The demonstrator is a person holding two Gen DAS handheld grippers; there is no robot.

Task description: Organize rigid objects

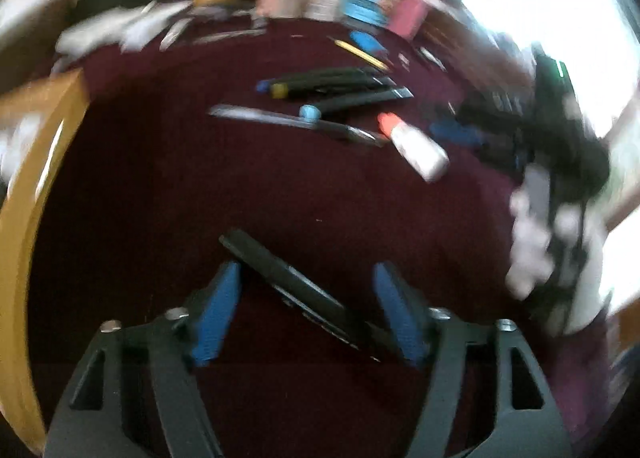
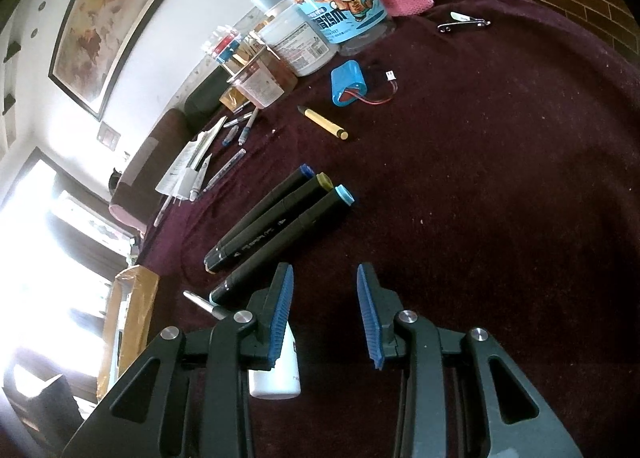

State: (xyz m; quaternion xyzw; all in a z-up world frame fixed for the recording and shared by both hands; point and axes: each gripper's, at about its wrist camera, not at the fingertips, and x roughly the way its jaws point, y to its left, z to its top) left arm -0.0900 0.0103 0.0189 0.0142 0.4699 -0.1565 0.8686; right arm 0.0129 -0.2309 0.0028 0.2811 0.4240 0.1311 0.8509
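Left wrist view is motion-blurred. My left hand-held gripper (image 1: 308,312) sits low centre of frame, jaws spread wide. A black marker (image 1: 298,290) lies diagonally between the blue pads (image 1: 216,318), on the maroon surface (image 1: 160,178); I cannot tell whether either pad touches it. Further up, mid-frame, a cluster of black markers (image 1: 332,84) lies together, with a white glue bottle with a red cap (image 1: 414,146) just to its lower right. The right hand-held gripper (image 1: 560,162) shows as a dark blur at the right edge.

Right wrist view is sharp. My right hand-held gripper (image 2: 325,314) is spread apart, nothing between the pads, bare surface (image 2: 480,198) beneath. Three black markers (image 2: 280,222) lie side by side just up and left of the left fingertip, caps blue, yellow and light blue. The white bottle (image 2: 276,374) lies partly hidden under the left finger (image 2: 280,318). Upper centre: a yellow pen (image 2: 324,123), a blue battery pack (image 2: 350,83), and a jar with a cartoon label (image 2: 340,6).
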